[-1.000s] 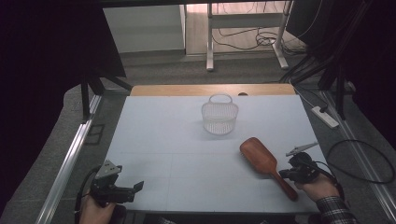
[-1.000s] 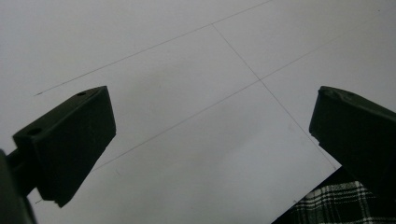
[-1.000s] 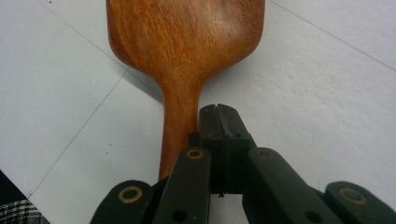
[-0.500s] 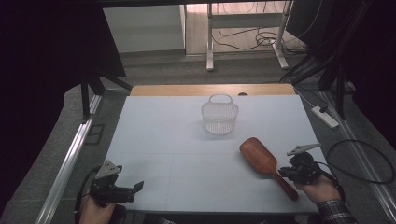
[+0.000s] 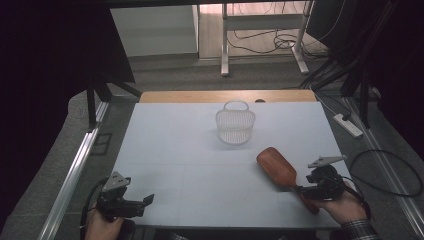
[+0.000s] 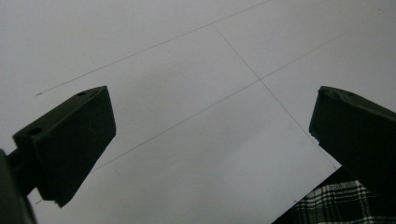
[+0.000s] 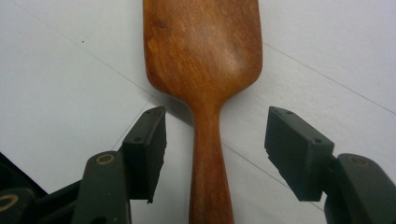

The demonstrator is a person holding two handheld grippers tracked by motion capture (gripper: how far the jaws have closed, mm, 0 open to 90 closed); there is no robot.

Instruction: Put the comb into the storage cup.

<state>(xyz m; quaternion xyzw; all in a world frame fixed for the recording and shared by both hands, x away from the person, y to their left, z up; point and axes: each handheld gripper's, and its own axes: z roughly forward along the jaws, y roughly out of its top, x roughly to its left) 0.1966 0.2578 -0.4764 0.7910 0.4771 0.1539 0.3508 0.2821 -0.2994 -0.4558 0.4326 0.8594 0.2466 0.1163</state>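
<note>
One basket [image 5: 235,127]: empty | right gripper [image 7: 215,149] fingers just opened, astride brush [image 7: 203,60] handle | left gripper [image 6: 210,140] fingers wide

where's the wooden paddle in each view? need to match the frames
High view: wooden paddle lies lower right on the white table, its handle running to the right claw.
Right gripper view: wooden paddle at top centre, handle running down between the open jaws of the right claw, which have just been opening; pads clear of it.
Left gripper view: not in it.
Shared landmark: the thin grid lines on the table.
</note>
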